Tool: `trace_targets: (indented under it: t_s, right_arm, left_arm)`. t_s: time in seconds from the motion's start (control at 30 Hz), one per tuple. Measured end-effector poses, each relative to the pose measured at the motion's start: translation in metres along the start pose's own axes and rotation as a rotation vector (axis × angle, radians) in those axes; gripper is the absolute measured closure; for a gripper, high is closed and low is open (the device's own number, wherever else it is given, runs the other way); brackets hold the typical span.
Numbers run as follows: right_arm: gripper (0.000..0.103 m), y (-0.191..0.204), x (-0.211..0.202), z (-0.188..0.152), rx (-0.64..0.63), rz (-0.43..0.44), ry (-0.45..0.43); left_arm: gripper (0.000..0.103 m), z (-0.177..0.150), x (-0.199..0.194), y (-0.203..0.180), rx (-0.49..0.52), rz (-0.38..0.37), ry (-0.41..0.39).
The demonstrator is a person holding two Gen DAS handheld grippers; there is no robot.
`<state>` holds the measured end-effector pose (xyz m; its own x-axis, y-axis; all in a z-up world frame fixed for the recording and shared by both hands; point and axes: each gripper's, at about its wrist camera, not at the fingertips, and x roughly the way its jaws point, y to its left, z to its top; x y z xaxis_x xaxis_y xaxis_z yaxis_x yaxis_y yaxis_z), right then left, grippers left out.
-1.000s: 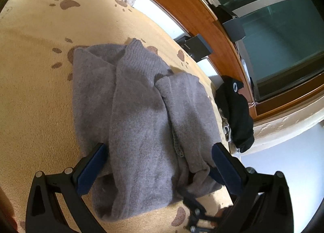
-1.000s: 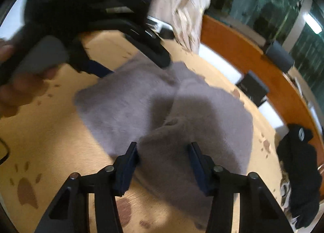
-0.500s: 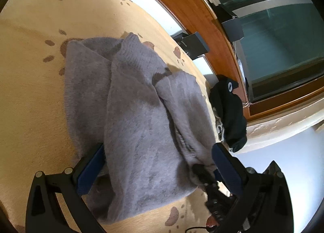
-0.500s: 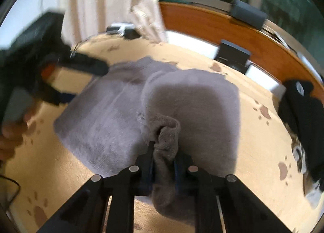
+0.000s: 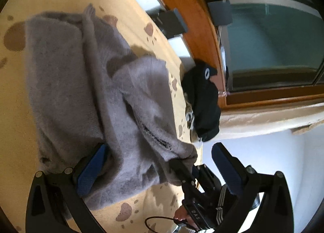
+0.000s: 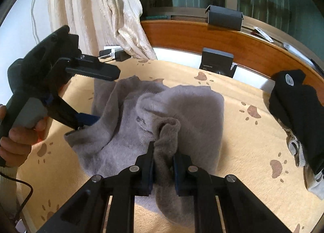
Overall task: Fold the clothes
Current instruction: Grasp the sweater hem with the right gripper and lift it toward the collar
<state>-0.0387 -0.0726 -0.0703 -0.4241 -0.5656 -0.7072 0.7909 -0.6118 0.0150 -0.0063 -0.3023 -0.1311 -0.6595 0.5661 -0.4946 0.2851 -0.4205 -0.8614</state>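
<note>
A grey knit sweater (image 5: 81, 83) lies rumpled on a tan blanket with brown paw prints (image 5: 16, 111). My left gripper (image 5: 158, 167) stands wide open at the sweater's near edge, and the cloth drapes over its left blue pad (image 5: 91, 170). In the right wrist view the sweater (image 6: 192, 107) fills the middle, and my right gripper (image 6: 164, 162) is shut on a raised bunch of its cloth. There, the left gripper (image 6: 107, 96) is held by a hand (image 6: 16, 144), one finger above the sweater's left edge and one under it.
A black garment (image 6: 297, 111) lies on lighter clothes at the blanket's right edge. A cream curtain (image 6: 105, 10) hangs at the back left. A wooden ledge (image 6: 202, 36) with dark boxes (image 6: 217, 64) runs behind. A cable (image 6: 20, 184) trails at the lower left.
My right gripper closed on a bunch of the sweater and now holds it raised. My left gripper moved in to the sweater's edge, staying open.
</note>
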Motion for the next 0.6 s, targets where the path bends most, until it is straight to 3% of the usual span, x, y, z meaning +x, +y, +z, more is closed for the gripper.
trace_targets:
  t_s: [0.17, 0.27, 0.33, 0.43, 0.53, 0.6]
  right_arm:
    - [0.087, -0.006, -0.003, 0.002, 0.017, 0.012, -0.024]
    - [0.087, -0.010, -0.001, 0.000, 0.025, 0.016, -0.023]
    - [0.087, -0.012, 0.001, -0.001, 0.033, 0.022, -0.020]
    - [0.087, -0.014, 0.002, -0.003, 0.049, 0.045, -0.020]
    - [0.086, -0.011, 0.001, -0.004, 0.034, 0.071, -0.023]
    - [0.078, -0.004, 0.000, -0.007, -0.003, 0.069, -0.019]
  left_arm:
    - [0.000, 0.005, -0.065, -0.018, 0.086, 0.161, -0.265]
    - [0.000, 0.001, -0.078, -0.019, 0.090, 0.147, -0.262]
    - [0.000, -0.001, -0.069, -0.021, 0.096, 0.103, -0.204]
    - [0.000, -0.005, -0.033, -0.021, 0.096, 0.042, -0.040]
    - [0.000, -0.009, -0.004, -0.007, 0.047, 0.041, 0.046]
    - [0.000, -0.012, 0.014, 0.002, 0.013, 0.043, 0.097]
